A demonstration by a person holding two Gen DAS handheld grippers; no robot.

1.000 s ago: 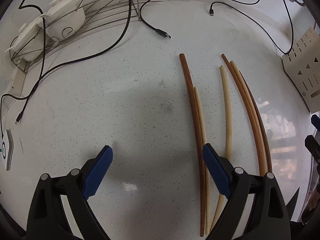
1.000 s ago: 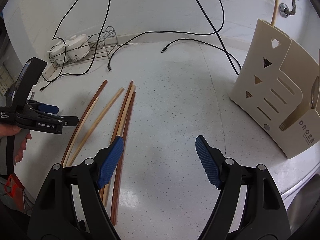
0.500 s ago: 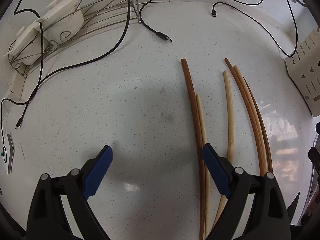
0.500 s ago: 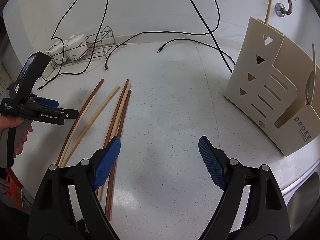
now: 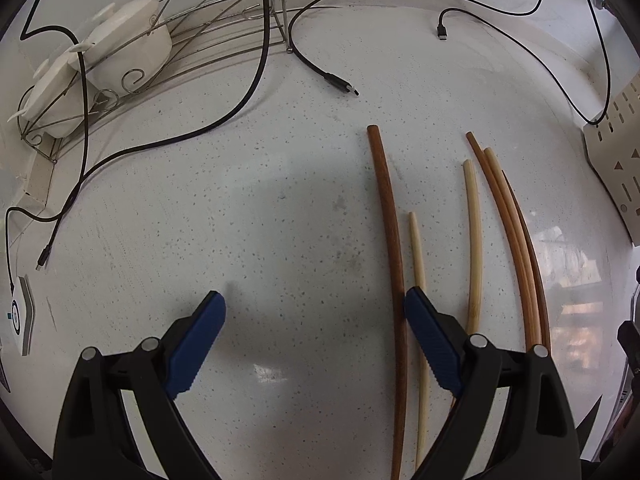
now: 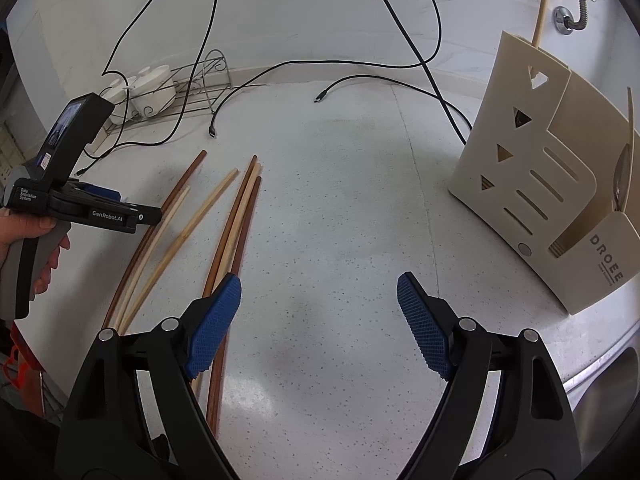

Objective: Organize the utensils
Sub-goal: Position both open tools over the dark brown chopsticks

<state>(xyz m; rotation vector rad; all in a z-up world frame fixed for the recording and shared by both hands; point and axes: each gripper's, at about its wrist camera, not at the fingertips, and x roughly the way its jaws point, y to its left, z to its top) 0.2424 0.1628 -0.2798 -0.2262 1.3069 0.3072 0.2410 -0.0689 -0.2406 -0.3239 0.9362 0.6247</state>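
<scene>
Six long chopsticks [image 5: 387,240] flat on speckled counter [image 5: 240,220], roughly parallel: dark brown and pale; beige slotted holder [image 6: 532,200] upright, well apart.

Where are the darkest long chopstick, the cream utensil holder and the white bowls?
darkest long chopstick [image 5: 390,232], left wrist view, mid-shaft.
cream utensil holder [image 6: 516,152], right wrist view, front wall.
white bowls [image 5: 136,52], left wrist view, nearer bowl's side.

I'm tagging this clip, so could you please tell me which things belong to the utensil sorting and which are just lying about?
Belongs to the job:
- chopsticks
- cream utensil holder

Just lying about:
- black cables
- wire rack
- white lidded pots
</scene>
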